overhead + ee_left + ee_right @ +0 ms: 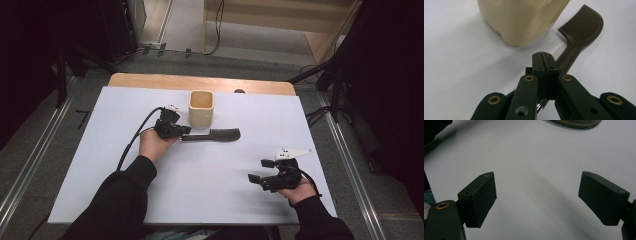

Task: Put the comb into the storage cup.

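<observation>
A dark brown comb (220,134) lies flat on the white table sheet (100,165), its toothed head to the right, just in front of a cream square cup (201,109). My left gripper (184,131) sits at the comb's thin handle end, with its jaws pressed together on it. In the left gripper view the closed jaws (544,57) cover the handle, while the comb head (584,25) and the cup (519,17) lie beyond them. My right gripper (260,170) rests near the front right of the sheet, open and empty (536,195). The comb's edge (574,122) shows far ahead of it.
The cup stands upright near the table's back edge (200,82). A black cable (132,142) trails from the left gripper toward the person's sleeve. Dark stands and cables surround the table on the floor.
</observation>
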Action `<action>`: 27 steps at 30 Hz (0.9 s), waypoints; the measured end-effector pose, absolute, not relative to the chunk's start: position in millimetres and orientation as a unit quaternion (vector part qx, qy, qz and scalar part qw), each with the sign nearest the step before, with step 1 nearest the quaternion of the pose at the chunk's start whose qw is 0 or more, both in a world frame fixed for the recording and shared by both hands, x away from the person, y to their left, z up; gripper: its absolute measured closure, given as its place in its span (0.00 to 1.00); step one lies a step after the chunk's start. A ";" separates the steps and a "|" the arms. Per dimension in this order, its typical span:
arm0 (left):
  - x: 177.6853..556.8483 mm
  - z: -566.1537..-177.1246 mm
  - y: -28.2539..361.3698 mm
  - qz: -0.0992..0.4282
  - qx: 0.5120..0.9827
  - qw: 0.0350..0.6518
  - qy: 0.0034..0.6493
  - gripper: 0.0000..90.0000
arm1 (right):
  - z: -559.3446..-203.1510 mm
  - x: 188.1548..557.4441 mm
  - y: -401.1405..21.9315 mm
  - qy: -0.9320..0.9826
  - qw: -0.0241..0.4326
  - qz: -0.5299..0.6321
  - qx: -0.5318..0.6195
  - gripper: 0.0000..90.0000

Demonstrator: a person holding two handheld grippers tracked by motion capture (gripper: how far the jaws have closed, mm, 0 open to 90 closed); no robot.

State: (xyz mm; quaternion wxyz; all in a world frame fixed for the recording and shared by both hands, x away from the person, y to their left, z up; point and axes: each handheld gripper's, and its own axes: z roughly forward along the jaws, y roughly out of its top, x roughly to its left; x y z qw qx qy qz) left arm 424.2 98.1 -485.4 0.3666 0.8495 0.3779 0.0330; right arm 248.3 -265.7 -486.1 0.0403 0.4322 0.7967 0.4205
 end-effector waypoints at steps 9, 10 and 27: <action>426.5 -495.7 101.7 0.018 0.848 0.361 0.388 1.00 | -486.1 248.3 -265.1 0.799 0.039 0.420 0.430 0.15; 426.1 -496.1 101.4 0.018 0.848 0.361 0.389 1.00 | -486.1 248.3 -265.1 0.799 0.039 0.420 0.430 0.15; 413.3 -498.5 96.5 -0.002 0.859 0.354 0.370 1.00 | -485.6 247.6 -264.7 0.800 0.041 0.419 0.427 0.15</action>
